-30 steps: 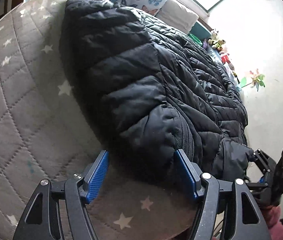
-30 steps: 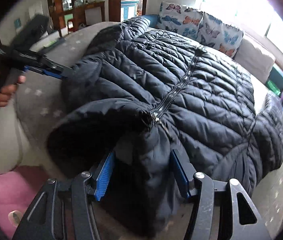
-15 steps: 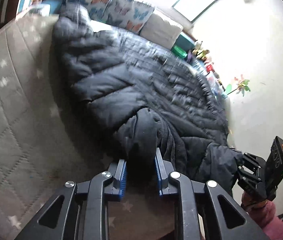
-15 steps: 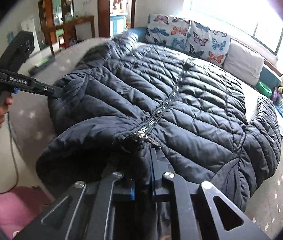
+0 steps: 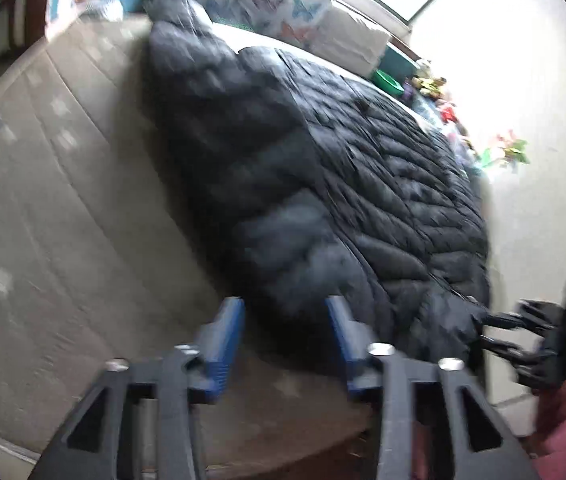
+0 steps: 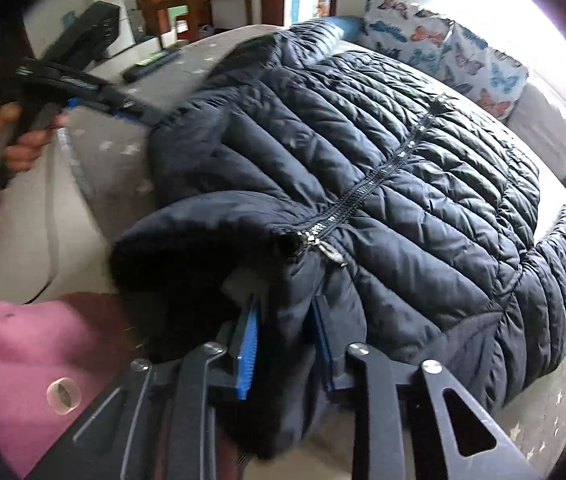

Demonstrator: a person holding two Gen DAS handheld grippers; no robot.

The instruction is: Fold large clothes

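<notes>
A large black quilted puffer jacket [image 5: 323, 184] lies spread on a grey star-patterned bed [image 5: 63, 220], zipper up [image 6: 387, 168]. My left gripper [image 5: 285, 320] is open with its blue pads either side of the jacket's near shoulder edge, not pinching it. It also shows in the right wrist view [image 6: 115, 100] at the jacket's far left edge. My right gripper [image 6: 285, 328] is partly open with collar fabric [image 6: 291, 280] loose between its blue pads. The right gripper shows in the left wrist view [image 5: 523, 332] at the jacket's right end.
Butterfly-print pillows [image 6: 443, 48] and a white pillow [image 5: 355, 40] line the bed's far side. Toys and a green bowl [image 5: 389, 80] sit by the bright window wall. A wooden cabinet [image 6: 187, 0] stands beyond. My pink sleeve [image 6: 15, 340] is at lower left.
Half a second ago both grippers were shut on the jacket; both have now opened, and the fabric sits loose between their pads. The left view has swung and blurred.
</notes>
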